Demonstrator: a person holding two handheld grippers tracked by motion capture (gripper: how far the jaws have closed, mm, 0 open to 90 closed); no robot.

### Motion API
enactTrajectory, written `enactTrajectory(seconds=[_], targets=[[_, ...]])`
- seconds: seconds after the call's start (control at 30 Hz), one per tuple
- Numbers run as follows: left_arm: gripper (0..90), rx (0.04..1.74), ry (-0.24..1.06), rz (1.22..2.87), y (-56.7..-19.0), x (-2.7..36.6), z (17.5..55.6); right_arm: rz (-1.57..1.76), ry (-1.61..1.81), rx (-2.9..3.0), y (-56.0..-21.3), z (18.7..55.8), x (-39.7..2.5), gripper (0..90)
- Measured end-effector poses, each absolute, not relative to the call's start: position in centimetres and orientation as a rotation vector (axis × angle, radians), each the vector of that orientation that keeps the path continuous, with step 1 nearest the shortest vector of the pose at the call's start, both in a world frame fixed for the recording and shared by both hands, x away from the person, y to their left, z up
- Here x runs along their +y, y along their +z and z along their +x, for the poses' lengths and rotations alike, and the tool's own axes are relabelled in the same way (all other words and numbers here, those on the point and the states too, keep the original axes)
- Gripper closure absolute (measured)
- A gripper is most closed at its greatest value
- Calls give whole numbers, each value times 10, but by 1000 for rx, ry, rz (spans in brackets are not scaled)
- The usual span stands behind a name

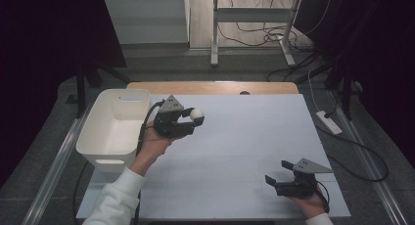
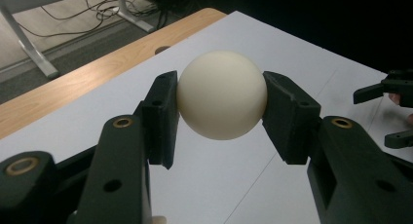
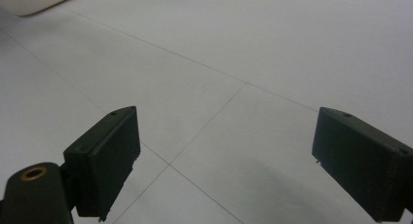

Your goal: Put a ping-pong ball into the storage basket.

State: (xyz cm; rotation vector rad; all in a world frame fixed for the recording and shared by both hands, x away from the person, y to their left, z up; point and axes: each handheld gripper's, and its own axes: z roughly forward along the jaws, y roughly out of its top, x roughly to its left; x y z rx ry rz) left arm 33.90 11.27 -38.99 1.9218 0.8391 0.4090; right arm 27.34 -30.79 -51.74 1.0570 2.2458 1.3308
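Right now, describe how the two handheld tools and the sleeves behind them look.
Both are matte black two-jaw tools. The left tool and right tool each carry a grey three-cornered plate on top and trail a black cable. In the left gripper view, the flat blocky jaws show small holes and brass-coloured pivot rings. The left sleeve is white; a white cuff shows at the right wrist.

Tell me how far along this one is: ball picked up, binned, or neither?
Picked up, not binned. The left gripper is shut on the ball, held beside the white bin rather than over it. The bin looks empty as far as the high view shows. What seems left is carrying the ball over the bin and letting go. The right gripper is open, holding nothing, near the table's front edge.
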Motion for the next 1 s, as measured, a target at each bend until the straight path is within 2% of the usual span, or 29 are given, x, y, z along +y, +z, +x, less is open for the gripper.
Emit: enactTrajectory(seconds=[1.0], targets=[[507, 919, 457, 1896, -388, 146, 339, 1063, 1329, 2243, -517, 274, -309, 105]])
